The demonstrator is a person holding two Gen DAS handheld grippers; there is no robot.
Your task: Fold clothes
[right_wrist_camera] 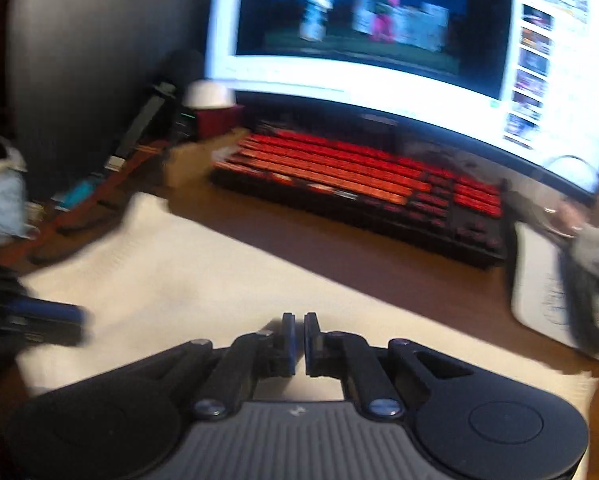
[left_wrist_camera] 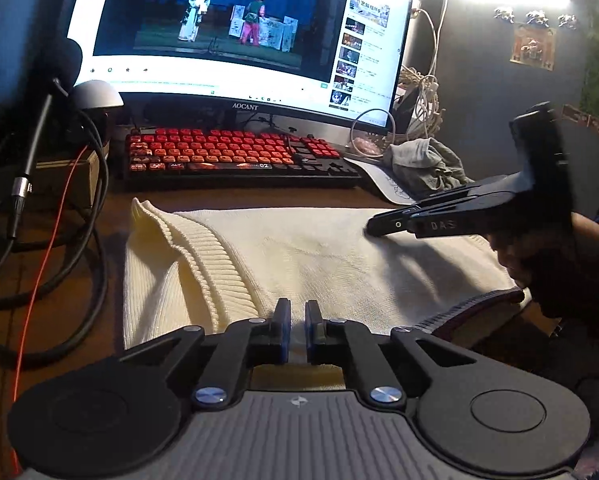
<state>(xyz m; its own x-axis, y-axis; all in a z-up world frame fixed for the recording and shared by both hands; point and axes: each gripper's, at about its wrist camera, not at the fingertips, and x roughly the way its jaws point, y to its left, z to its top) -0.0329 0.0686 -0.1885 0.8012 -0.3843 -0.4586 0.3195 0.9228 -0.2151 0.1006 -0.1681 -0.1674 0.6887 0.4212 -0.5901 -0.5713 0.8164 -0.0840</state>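
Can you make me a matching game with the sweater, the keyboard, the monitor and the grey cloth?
Things:
1. sweater
2. keyboard
3. monitor
4. grey cloth

Descriptions:
A. glowing red keys
B. crumpled up, right of the keyboard
C. cream knit, spread flat on the desk
D. showing a stage show

Pairs: 1-C, 2-A, 3-D, 4-B

cream knit sweater (left_wrist_camera: pixel 299 264) lies flat on the desk, ribbed hem folded over at left.
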